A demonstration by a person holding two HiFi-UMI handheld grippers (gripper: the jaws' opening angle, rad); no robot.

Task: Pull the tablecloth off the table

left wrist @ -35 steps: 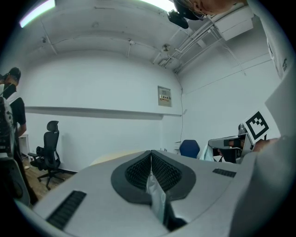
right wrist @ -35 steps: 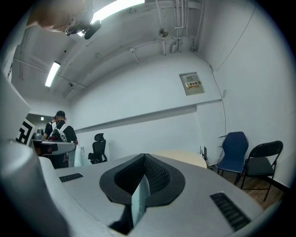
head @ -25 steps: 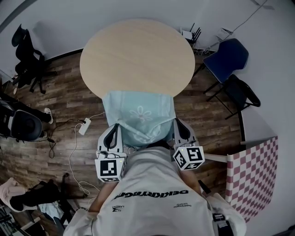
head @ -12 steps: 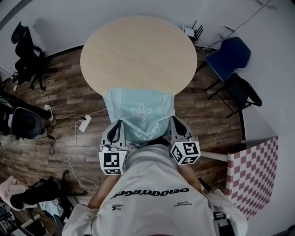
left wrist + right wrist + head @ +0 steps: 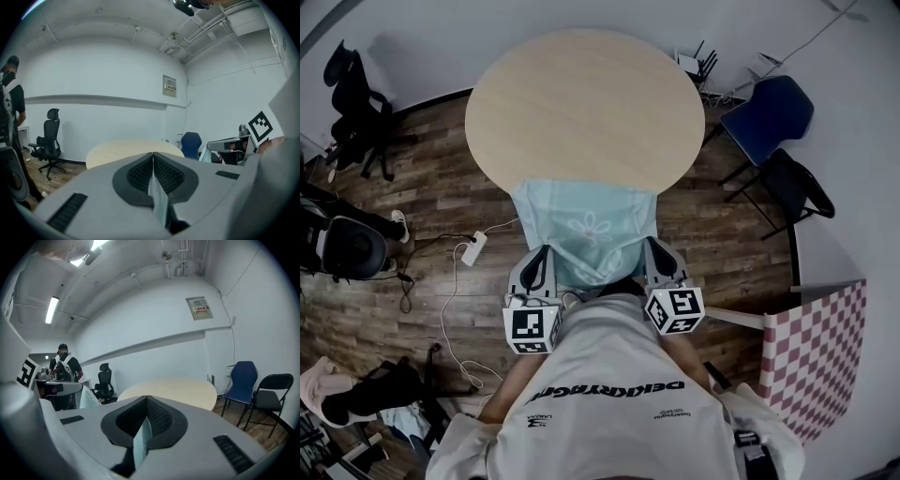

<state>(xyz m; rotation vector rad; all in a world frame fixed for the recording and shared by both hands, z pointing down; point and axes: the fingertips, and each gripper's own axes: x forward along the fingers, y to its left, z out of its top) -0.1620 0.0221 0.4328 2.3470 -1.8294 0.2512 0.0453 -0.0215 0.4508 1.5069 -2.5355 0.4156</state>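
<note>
A pale blue-green tablecloth [image 5: 586, 230] with a white flower print hangs between my two grippers, off the round beige table [image 5: 585, 103] and just past its near edge. In the head view my left gripper [image 5: 540, 255] holds its left corner and my right gripper [image 5: 648, 247] its right corner. In the left gripper view the jaws are shut [image 5: 153, 161] on a thin fold of the tablecloth [image 5: 158, 199]. The right gripper view shows the same: jaws shut [image 5: 146, 408] with the cloth [image 5: 139, 444] pinched between the black pads. The tabletop is bare.
A blue chair [image 5: 766, 114] and a black folding chair [image 5: 789, 187] stand right of the table. Black office chairs [image 5: 352, 103] stand at the left. A power strip [image 5: 473, 253] with cables lies on the wooden floor. A checkered panel [image 5: 820, 356] is at the right. A person [image 5: 63, 364] stands behind.
Both grippers have drawn slightly closer to my body with the cloth, which has come a little farther from the table.
</note>
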